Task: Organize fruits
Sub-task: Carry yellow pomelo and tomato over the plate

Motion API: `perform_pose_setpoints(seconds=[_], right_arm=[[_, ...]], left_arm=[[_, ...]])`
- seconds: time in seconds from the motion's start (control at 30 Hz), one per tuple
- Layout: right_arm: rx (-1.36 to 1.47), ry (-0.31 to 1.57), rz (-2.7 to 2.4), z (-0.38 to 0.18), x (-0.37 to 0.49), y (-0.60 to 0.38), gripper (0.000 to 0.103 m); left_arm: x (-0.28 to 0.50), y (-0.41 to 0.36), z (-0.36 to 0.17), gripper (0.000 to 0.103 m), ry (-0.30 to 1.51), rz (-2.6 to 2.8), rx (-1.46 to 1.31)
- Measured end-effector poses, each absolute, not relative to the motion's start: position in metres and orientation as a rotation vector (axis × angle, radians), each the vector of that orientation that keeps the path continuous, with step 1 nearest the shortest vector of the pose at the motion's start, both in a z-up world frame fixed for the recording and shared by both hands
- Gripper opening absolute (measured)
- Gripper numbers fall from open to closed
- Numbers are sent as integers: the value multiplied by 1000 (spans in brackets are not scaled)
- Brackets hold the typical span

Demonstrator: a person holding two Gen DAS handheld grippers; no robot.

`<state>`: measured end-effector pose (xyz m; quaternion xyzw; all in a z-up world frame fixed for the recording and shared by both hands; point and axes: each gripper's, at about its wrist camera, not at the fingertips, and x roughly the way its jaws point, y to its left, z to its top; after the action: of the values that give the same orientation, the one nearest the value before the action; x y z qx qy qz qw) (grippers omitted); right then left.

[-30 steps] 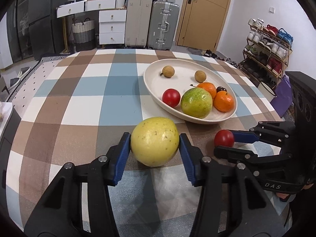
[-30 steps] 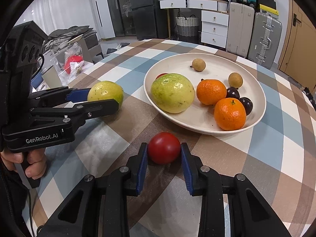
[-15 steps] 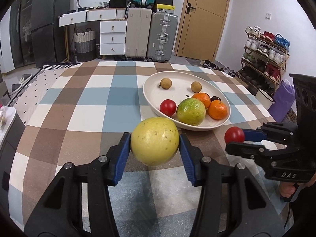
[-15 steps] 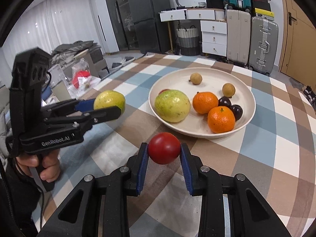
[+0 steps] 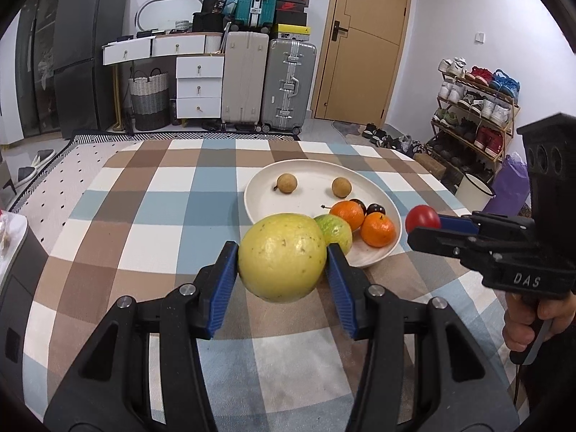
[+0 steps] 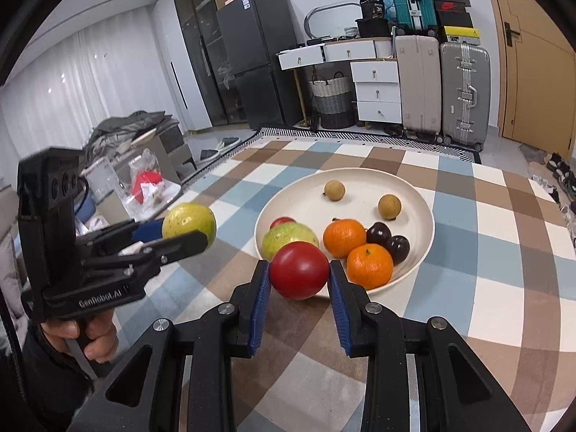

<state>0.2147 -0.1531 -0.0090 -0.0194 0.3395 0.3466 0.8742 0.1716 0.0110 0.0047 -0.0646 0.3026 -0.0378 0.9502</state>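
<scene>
Holding: the left gripper (image 5: 282, 257) has its blue pads pressed on either side of a yellow-green guava (image 5: 282, 256), jaws partly open around it, fruit clear of the tabletop (image 5: 144, 237).
Right gripper: the right gripper (image 6: 298, 275) is nearly closed, clamped on a red tomato (image 6: 298, 270) lifted off the cloth.
Landmark: a cream plate (image 6: 414, 194) on the checked tabletop.
Guava's place: in the air near the plate's near-left rim; seen from the right wrist it hangs well left of the plate.
Tomato's place: in the air just off the plate's near rim; from the left wrist it sits to the right of the plate.
On the plate: a green guava (image 6: 288, 239) and a second red tomato (image 6: 282, 221) at the left side, two oranges (image 6: 343, 237) toward the near side, two dark plums (image 6: 388, 241) beside them, two small brown longans (image 6: 334, 190) at the far side.
Hands: a hand (image 6: 90, 334) grips the left gripper's handle; another hand (image 5: 532, 320) grips the right one's.
</scene>
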Motion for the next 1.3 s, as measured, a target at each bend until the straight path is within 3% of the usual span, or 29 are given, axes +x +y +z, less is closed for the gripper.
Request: perform_pose_setpoints(seconds=[0.5, 1.3], right_arm=[[-28, 683, 686, 17, 246, -158, 33], [-22, 718, 634, 12, 309, -170, 33]], left_arm=[[204, -2, 29, 47, 590, -101, -121], [270, -18, 38, 47, 587, -130, -90]])
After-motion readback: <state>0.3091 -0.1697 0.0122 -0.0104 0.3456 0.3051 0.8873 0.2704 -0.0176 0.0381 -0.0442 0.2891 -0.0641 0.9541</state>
